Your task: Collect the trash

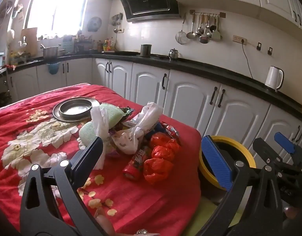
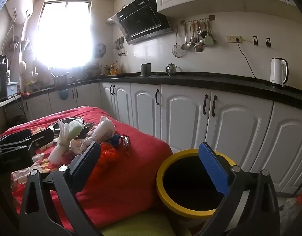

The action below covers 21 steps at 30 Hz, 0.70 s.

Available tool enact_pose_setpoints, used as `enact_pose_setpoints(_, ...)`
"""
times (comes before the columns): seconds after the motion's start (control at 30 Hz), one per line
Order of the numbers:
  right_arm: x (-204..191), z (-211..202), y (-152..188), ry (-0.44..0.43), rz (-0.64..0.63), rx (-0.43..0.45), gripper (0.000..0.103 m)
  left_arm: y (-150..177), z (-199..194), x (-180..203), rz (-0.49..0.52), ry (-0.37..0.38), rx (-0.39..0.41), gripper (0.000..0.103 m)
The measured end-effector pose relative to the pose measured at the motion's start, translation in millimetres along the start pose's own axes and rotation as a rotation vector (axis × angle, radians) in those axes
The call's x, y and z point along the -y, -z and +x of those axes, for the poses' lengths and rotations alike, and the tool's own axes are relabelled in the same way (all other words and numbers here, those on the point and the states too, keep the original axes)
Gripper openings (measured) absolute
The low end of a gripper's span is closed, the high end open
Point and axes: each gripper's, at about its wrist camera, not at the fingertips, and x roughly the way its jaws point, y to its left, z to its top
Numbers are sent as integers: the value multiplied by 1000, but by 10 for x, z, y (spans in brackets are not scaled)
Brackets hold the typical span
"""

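Note:
A pile of trash lies on the red flowered tablecloth (image 1: pixel 42 167): white plastic bags (image 1: pixel 145 122), crumpled red plastic (image 1: pixel 160 161), a red snack wrapper (image 1: pixel 136 163), a pale green cloth (image 1: pixel 111 116). A yellow-rimmed black bin (image 2: pixel 190 181) stands right of the table, also in the left wrist view (image 1: pixel 247 155). My left gripper (image 1: pixel 156 157) is open and empty above the table's near edge, in front of the pile. My right gripper (image 2: pixel 151 163) is open and empty, between the table corner and the bin. The right gripper also shows in the left wrist view (image 1: pixel 268 143).
A metal plate with a bowl (image 1: pixel 76 108) sits behind the pile. White cabinets (image 2: pixel 190 114) under a black counter run along the back and right. A white kettle (image 2: pixel 278 72) stands on the counter. A yellow-green seat (image 2: pixel 141 226) is below the grippers.

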Motion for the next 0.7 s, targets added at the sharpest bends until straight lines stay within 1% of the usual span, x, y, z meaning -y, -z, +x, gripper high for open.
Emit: enact_pose_setpoints(0.7, 11, -23, 32, 0, -4, 2, 97, 7, 10, 11, -2, 2, 2, 92)
